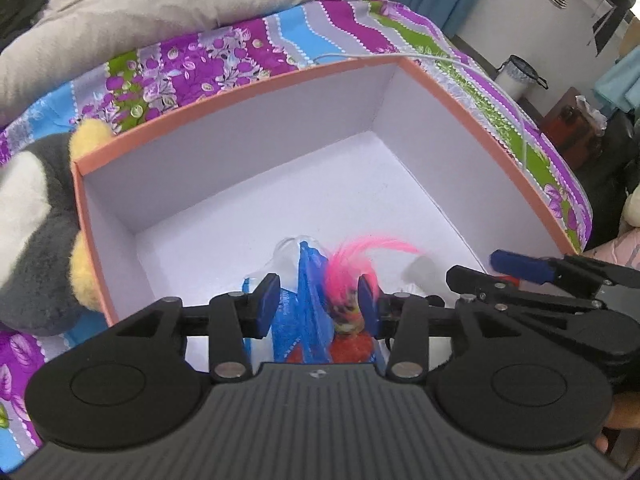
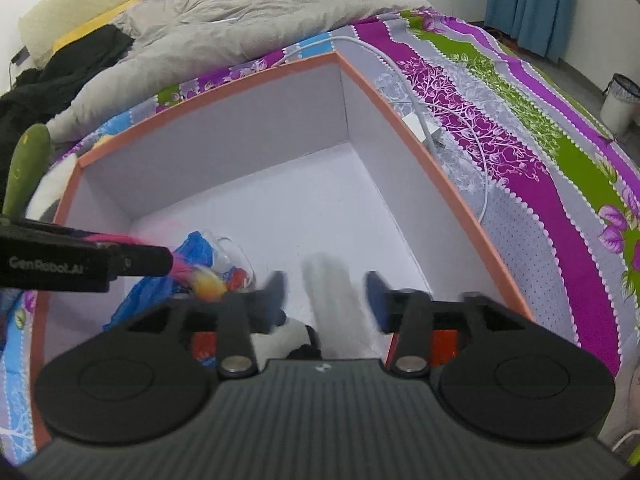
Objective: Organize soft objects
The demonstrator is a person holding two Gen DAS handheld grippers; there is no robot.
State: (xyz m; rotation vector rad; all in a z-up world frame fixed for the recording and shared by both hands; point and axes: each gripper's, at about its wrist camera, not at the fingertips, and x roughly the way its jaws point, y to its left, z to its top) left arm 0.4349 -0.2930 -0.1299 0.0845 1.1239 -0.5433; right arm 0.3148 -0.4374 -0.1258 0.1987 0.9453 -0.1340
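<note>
We see both grippers over an open box (image 1: 224,200) with an orange rim and white inside, set on a bed with a purple, green and blue patterned sheet (image 1: 192,60).

Left view only: a grey, white and yellow plush toy (image 1: 36,220) outside the box, pressed against its left wall. Right view only: a white cable (image 2: 452,120) with a plug on the sheet just beside the box's right wall, and a black garment (image 2: 72,68) on the grey quilt (image 2: 240,12) behind.

Left gripper (image 1: 318,300): jaws part open, a pink-haired doll (image 1: 348,292) with a blue plastic wrapper (image 1: 300,300) between them, low in the box near its front wall. The doll's long axis runs away from the camera, pink hair pointing toward the box's far right side. Its head lies against the right pad; the left pad stands clear, so no grip.

Right gripper (image 2: 326,296): jaws part open and blurred. A white and black soft toy (image 2: 296,340) sits below and between them near the front wall; a pale blurred streak rises from it between the fingers. We cannot tell its shape or which way it points. The pads do not press on it.

In the right view the left gripper crosses from the left edge above the doll.
</note>
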